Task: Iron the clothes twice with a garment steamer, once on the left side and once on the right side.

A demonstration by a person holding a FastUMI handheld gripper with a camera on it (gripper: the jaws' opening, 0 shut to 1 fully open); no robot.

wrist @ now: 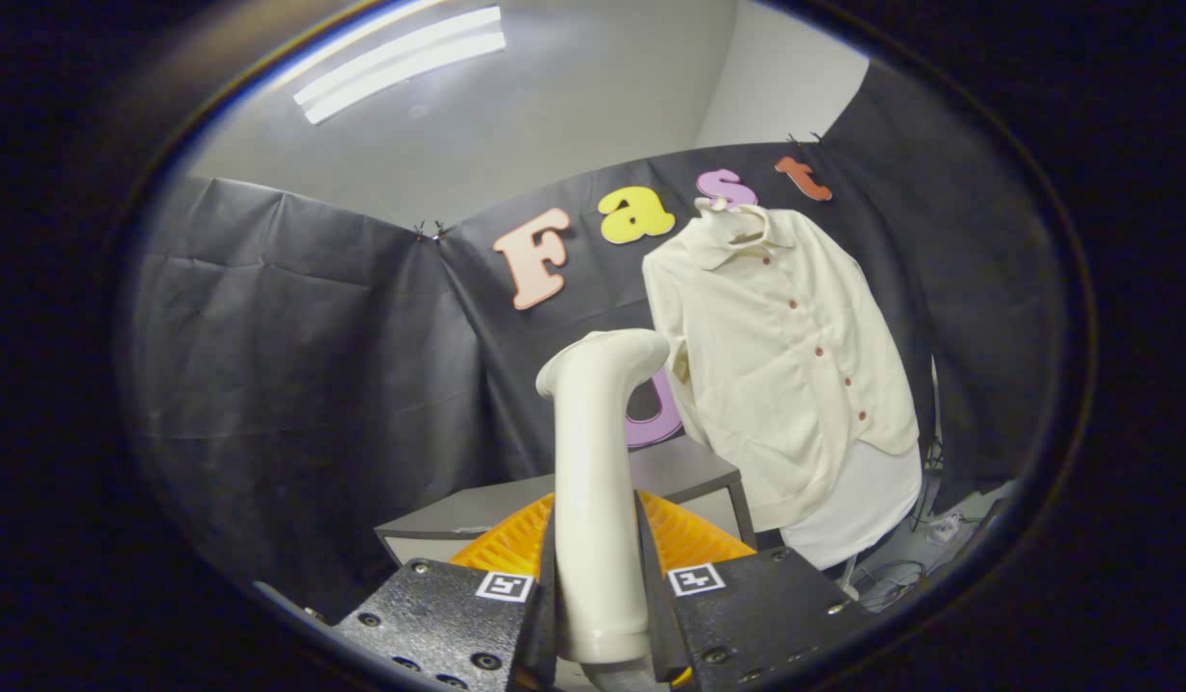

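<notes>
Grasping garment steamer (598, 461) upright in gripper (598, 567); shirt (785, 365) hangs beyond, right.

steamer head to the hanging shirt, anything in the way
Nothing visible. The gripper is shut on the white plastic garment steamer, whose curved head sits just short of the cream button-up shirt on its hanger; open air lies between them.

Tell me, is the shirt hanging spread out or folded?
Spread out. The shirt hangs buttoned on a hanger against the black wall, beyond the steamer. The hand-held gripper is shut on the steamer's handle.
</notes>
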